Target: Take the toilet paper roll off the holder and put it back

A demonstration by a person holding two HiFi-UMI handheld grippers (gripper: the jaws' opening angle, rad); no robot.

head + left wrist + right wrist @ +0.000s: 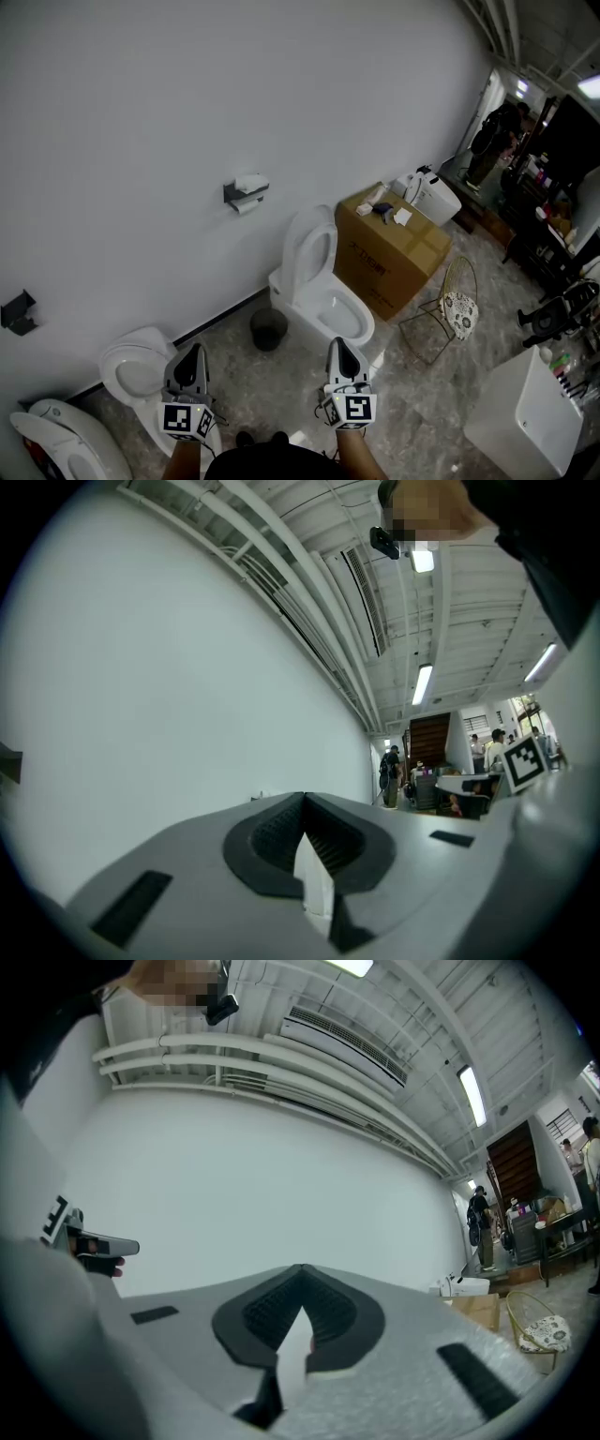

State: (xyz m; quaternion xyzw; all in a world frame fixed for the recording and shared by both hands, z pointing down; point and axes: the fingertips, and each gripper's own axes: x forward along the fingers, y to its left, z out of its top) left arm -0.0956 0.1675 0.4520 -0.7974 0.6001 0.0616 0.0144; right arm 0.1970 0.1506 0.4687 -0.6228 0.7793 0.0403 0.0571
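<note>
2 empty tongs pressed together, left gripper [194, 351] and right gripper [337, 344], hover well short of the toilet paper roll [247, 206]; reaching it with jaws spread comes first, I reckon.

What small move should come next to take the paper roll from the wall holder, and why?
Probably step toward the wall and lift the right tool toward the toilet paper roll on its holder, opening its jaws on the way. It and the left tool are both shut, empty and far from the roll.
</note>
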